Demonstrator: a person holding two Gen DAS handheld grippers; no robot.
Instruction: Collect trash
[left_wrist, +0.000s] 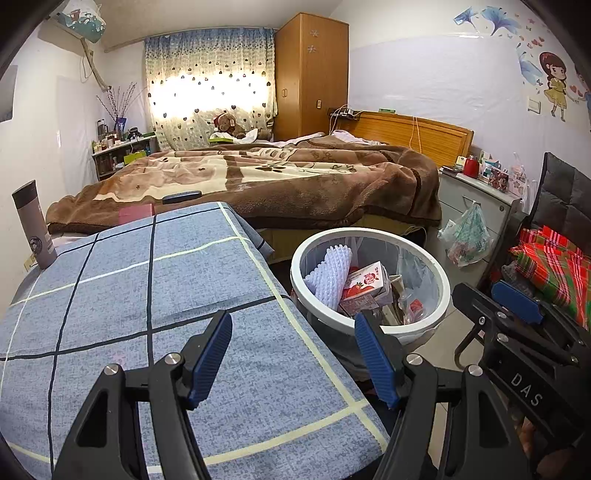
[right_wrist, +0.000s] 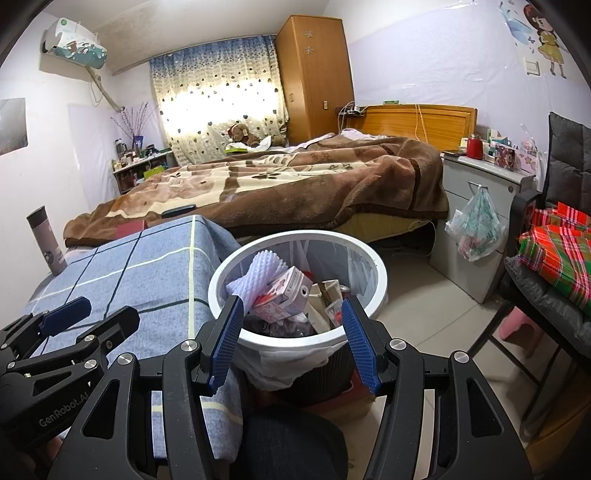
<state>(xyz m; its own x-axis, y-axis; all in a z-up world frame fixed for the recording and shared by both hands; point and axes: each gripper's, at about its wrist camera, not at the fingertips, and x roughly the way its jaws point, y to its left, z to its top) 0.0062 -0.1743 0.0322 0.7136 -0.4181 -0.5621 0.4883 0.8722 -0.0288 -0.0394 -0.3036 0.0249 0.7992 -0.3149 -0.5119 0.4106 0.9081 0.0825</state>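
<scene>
Left claw stood open and empty over the table, jaws wide apart. Right claw likewise open, holding nothing, poised just short of the bin. Bin stood on the floor beside the table's edge, lined with a clear bag, already holding trash: foam net, milk carton, wrappers. Table top showed no loose scrap; only a flask at its far left. Judgement: dropping step looked finished. Next move would call for finding any remaining trash, or gathering the bag's rim.
</scene>
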